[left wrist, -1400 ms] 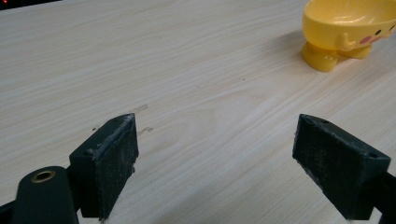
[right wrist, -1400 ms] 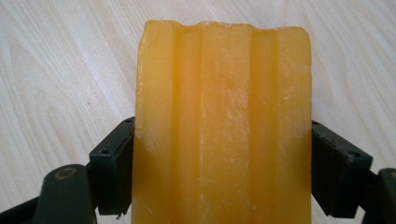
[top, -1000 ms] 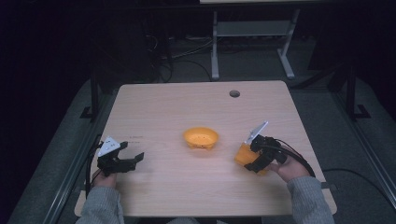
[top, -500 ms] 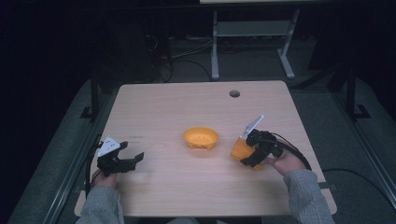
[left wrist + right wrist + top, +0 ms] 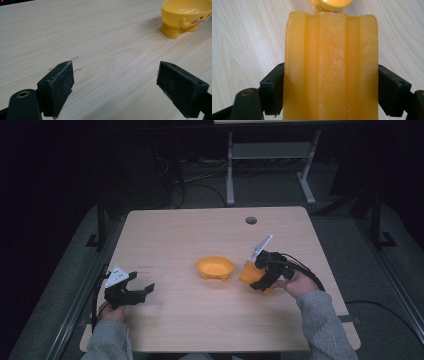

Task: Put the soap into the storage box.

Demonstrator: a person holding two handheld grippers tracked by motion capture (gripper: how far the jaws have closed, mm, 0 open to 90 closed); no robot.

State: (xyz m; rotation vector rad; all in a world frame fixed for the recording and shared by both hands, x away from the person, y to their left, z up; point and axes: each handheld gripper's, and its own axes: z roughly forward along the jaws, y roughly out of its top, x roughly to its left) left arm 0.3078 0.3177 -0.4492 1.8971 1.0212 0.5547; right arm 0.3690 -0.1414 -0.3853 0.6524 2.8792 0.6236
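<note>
**Orange block clamped at right, yellow bowl mid-table**

Nearest the table's (image 5: 165, 240) front edge at the left: left gripper (image 5: 133, 291), held low over bare wood in a grey-sleeved hand (image 5: 114, 312), jaws spread wide with nothing between them. Seen along those jaws in the left gripper view (image 5: 115, 82): pale wood grain below, a few small scuff marks near the left jaw, and the yellow bowl (image 5: 186, 15) well ahead at upper right, standing on stubby feet with a pink spot on its side.

Slightly farther in, at the right: right gripper (image 5: 261, 275), gripped by the other hand (image 5: 296, 284), jaws closed against the two sides of an orange block (image 5: 248, 271). Up close in the right gripper view (image 5: 331, 82): block (image 5: 331, 67) ribbed with lengthwise grooves, translucent, reaching forward past the jaws toward the bowl (image 5: 331, 3). Block just beside the bowl (image 5: 215, 268) in the high view, to its right; touching or not, cannot tell.

Farther back: bowl near the table's centre, a round cable hole (image 5: 251, 220) near the far edge, then dark floor with a metal frame (image 5: 270, 155) and loose cables (image 5: 195, 180) beyond.
</note>
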